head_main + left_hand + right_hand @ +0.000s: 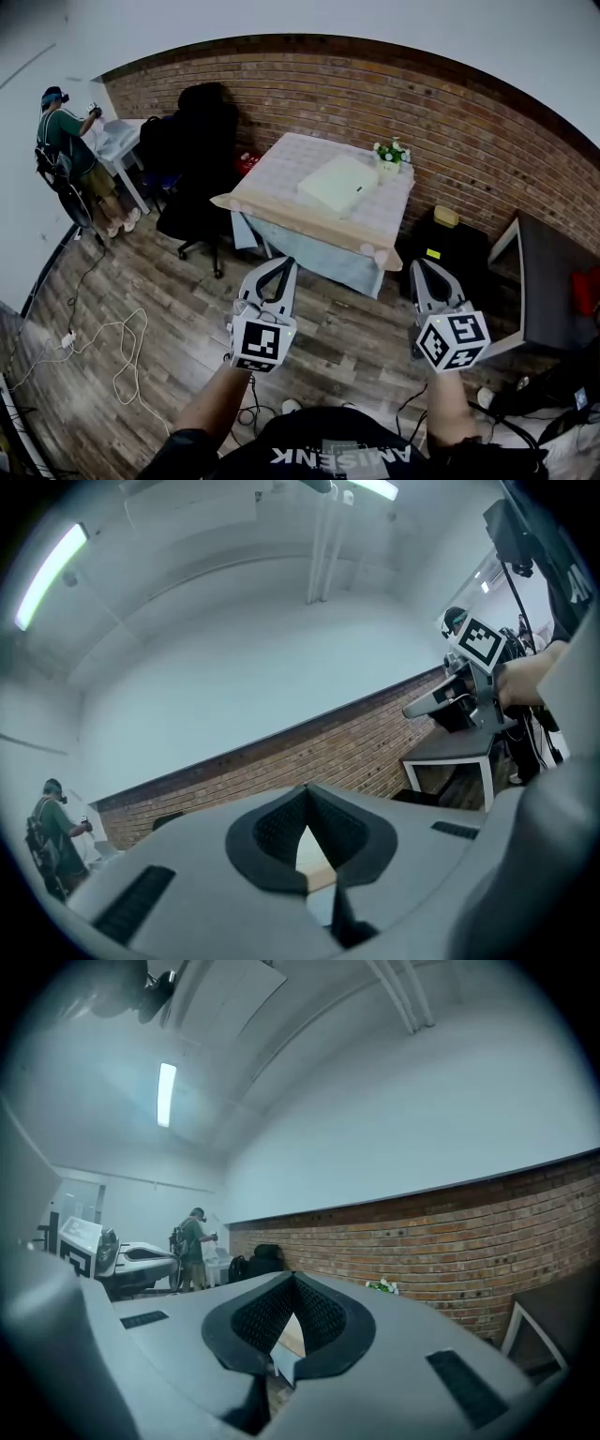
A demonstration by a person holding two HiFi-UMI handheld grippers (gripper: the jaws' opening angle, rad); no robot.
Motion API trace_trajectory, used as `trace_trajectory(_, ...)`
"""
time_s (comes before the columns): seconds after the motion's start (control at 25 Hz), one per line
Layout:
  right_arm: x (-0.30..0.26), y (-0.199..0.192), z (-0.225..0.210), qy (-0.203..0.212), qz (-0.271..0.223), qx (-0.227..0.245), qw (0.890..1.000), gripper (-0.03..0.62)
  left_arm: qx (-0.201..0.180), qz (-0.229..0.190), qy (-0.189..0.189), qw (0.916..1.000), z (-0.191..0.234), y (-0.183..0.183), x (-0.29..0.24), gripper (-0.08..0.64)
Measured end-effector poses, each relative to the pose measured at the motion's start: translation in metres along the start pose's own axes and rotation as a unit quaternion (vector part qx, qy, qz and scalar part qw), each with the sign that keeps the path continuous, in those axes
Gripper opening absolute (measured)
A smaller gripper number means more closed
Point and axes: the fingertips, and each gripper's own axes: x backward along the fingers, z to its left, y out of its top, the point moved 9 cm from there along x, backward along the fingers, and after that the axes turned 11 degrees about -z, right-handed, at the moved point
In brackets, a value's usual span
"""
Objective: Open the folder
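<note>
Folder (337, 184) lying flat on the bench (281, 167); left tool (284, 265) and right tool (419, 266) both pressed together, empty.
The pale folder looks closed, near the middle of the checked cloth. A small pot (389, 166) at the bench's far corner holds white flowers (392, 149). Both tools point level above the wooden floor (169, 309), well short of the bench.

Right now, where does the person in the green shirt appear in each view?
Head view: the person stands at the far upper left, beyond the left end of the brick wall.
Left gripper view: at the lower left edge, left of the wall's low end.
Right gripper view: left of centre, where the wall starts.
Shared landmark: the brick wall.
</note>
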Motion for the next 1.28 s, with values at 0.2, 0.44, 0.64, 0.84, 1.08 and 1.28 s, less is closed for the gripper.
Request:
trace_trajectory(0.2, -0.002, -0.001, 0.004, -0.006, -0.003, -0.003, 1.000, 0.040, 0.012, -0.006, -0.007, 0.9999, 0.003, 0.000, 0.003, 0.011)
trace_trajectory(0.44, -0.009, -0.002, 0.012, -0.019, -0.008, 0.000, 1.000, 0.041, 0.005, -0.007, -0.017, 0.9998, 0.013, -0.009, 0.002, 0.011)
trace_trajectory(0.64, -0.017, 0.002, 0.021, -0.030, -0.007, 0.003, 1.000, 0.041, 0.013, -0.002, -0.026, 0.9996, 0.021, -0.024, 0.003, 0.012)
trace_trajectory(0.84, -0.026, -0.003, 0.041, -0.035, -0.007, 0.009, 0.999, 0.041, 0.017, -0.010, -0.032, 0.9993, 0.041, -0.038, 0.007, 0.011)
trace_trajectory(1.08, -0.033, -0.014, 0.061, -0.050, 0.002, 0.013, 0.999, 0.041, 0.025, -0.019, -0.047, 0.9984, 0.059, -0.052, 0.014, 0.011)
trace_trajectory(1.28, -0.047, -0.016, 0.066, -0.055, 0.013, 0.027, 0.998, 0.041, 0.038, -0.016, -0.050, 0.9979, 0.065, -0.072, 0.013, 0.012)
